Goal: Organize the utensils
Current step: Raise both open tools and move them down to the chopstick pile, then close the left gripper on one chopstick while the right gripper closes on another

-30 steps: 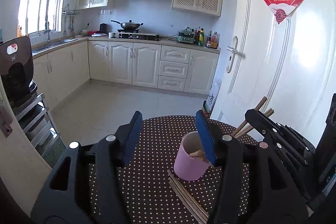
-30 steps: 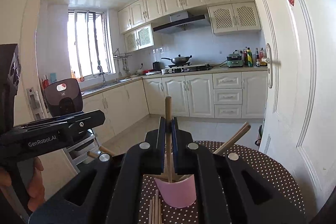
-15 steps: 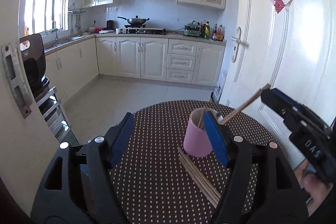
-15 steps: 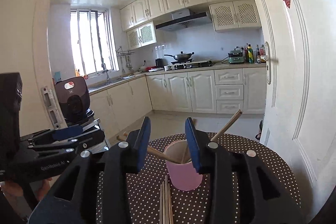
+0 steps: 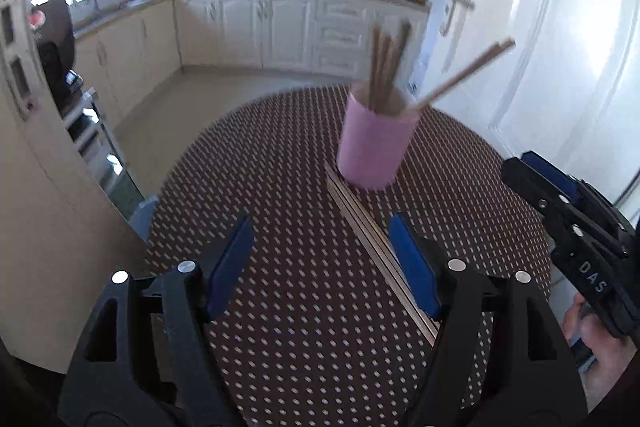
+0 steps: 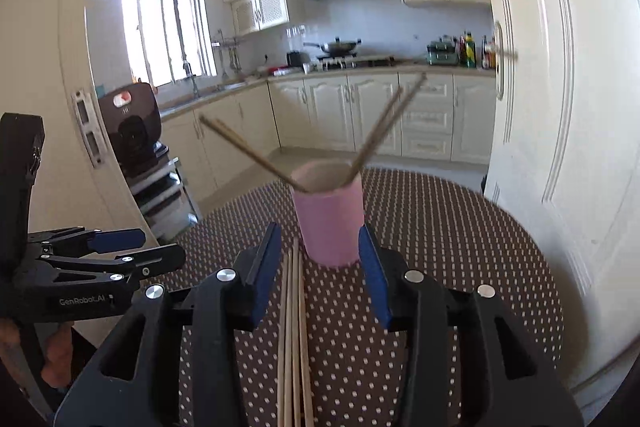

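Closest to you, your left gripper (image 5: 320,263) has its fingers (image 5: 230,263) spread wide with nothing between them, hanging over the polka-dot counter (image 5: 280,327). Your right gripper (image 6: 318,267) is opening up too, fingers (image 6: 262,267) apart and nothing pinched; in the right wrist view the loose chopsticks (image 6: 294,327) run straight up through the gap, flat on the counter. From the left wrist view that same bundle lies diagonally just inside your right-hand finger, its far end right at the base of the pink cup (image 5: 376,143). The cup stands upright past both grippers, around the middle of the counter. It's already got chopsticks in it (image 5: 384,67): a bunch leaning one way and a pair (image 6: 388,123) leaning off the other side. Pretty blurry though, so I can't count them. Behind all that there's the kitchen cabinets (image 6: 360,115) and the white door (image 5: 560,47).
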A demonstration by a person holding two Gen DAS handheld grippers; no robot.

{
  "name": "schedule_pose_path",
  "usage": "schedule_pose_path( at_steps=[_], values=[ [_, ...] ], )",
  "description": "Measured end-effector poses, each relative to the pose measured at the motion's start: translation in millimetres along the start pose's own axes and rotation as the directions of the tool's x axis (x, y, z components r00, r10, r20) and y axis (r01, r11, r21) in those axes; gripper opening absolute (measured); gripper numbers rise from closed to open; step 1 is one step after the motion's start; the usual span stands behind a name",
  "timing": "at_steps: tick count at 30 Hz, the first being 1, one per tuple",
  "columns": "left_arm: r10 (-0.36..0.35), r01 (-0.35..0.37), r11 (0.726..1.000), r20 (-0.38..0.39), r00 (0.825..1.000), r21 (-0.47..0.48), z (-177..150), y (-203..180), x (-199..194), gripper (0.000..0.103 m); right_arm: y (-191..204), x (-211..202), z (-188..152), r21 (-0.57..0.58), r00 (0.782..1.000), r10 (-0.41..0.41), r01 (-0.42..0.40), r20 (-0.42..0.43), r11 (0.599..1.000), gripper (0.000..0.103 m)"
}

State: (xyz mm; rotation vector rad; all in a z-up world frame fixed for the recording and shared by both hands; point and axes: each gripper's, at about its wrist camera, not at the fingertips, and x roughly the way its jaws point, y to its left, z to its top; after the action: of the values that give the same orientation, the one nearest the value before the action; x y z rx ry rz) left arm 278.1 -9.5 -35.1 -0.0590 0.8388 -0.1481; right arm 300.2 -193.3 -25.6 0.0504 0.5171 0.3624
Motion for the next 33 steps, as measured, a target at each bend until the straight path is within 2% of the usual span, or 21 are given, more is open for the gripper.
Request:
schedule_pose_path(
  at_steps=[3, 7, 14, 18, 21, 30, 33],
  values=[
    [0.006, -0.005, 1.0, -0.084, 0.996, 0.007, -7.2, -7.2, 19.0, 0.07, -6.9, 12.7, -12.3, 0.018, 0.997, 0.002, -0.001, -0.078, 1.0, 0.04],
    [-0.001, 0.001, 1.0, -0.189, 0.982, -0.001, -15.7, -16.5, 50.5, 0.07, -10.0, 25.8, -23.6, 0.033, 0.987, 0.015, -0.01, -0.159, 0.999, 0.042],
    [0.02, -0.025, 1.0, -0.287, 0.958, -0.013, -23.5, -23.7, 89.2, 0.059, -18.8, 39.9, -37.4, 0.044, 0.972, 0.031, -0.021, -0.234, 0.999, 0.046],
    [0.03, -0.041, 0.999, -0.311, 0.95, -0.03, -25.0, -24.2, 102.2, 0.058, -23.0, 46.0, -44.1, 0.054, 0.967, 0.035, -0.022, -0.253, 0.998, 0.047],
    [0.035, -0.046, 0.998, -0.308, 0.951, -0.03, -22.7, -27.6, 107.0, 0.058, -25.4, 53.0, -46.9, 0.057, 0.963, 0.03, -0.015, -0.266, 0.998, 0.047],
    [-0.025, 0.007, 0.998, -0.314, 0.949, -0.058, -14.7, -37.1, 114.3, 0.058, -30.8, 65.4, -49.2, 0.072, 0.955, 0.043, -0.023, -0.295, 0.997, 0.048],
    [-0.004, -0.01, 0.999, -0.314, 0.949, -0.044, -11.5, -40.4, 120.0, 0.058, -33.8, 67.4, -49.8, 0.078, 0.953, 0.046, -0.023, -0.3, 0.997, 0.048]
  ],
)
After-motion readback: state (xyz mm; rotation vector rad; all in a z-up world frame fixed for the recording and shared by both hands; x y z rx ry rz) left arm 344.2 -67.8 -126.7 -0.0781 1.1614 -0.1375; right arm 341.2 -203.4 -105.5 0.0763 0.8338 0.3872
